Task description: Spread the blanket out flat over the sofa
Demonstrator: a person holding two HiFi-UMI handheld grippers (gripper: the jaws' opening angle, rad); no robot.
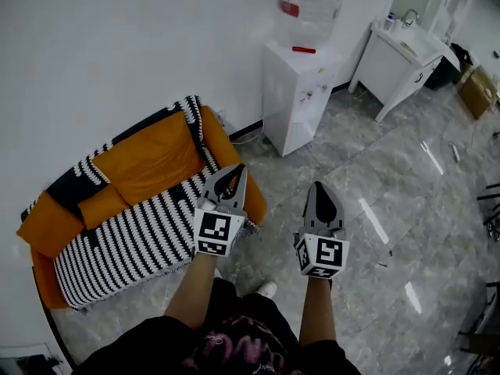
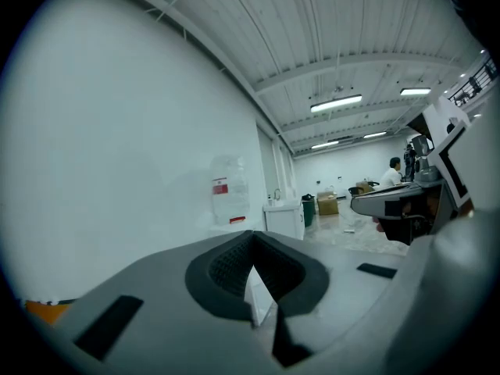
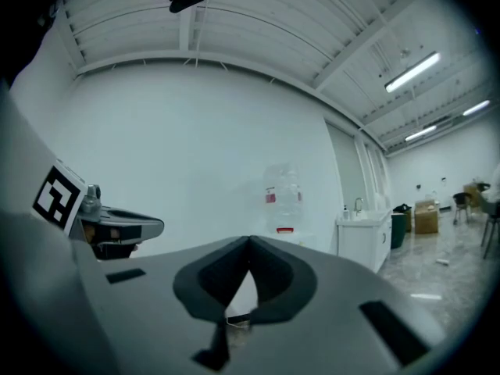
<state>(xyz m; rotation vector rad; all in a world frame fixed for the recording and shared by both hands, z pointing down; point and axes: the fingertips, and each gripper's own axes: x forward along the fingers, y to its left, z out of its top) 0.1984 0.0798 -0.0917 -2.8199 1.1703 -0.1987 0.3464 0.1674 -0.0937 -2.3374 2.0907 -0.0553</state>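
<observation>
In the head view the striped blanket lies across the seat of the orange sofa. It hangs over the front edge and runs up over the backrest, while the cushions and arm ends stay uncovered. It looks smooth, so the spreading seems done or nearly so, with at most some tidying at the right-hand corner left. The left tongs hover above that corner and the right tongs hang over the bare floor, both clear of the cloth. The left gripper view shows its tongs pressed together with nothing between them, pointing toward a water dispenser by the wall. The right gripper view likewise shows its tongs pressed together and empty, aimed at the same dispenser.
</observation>
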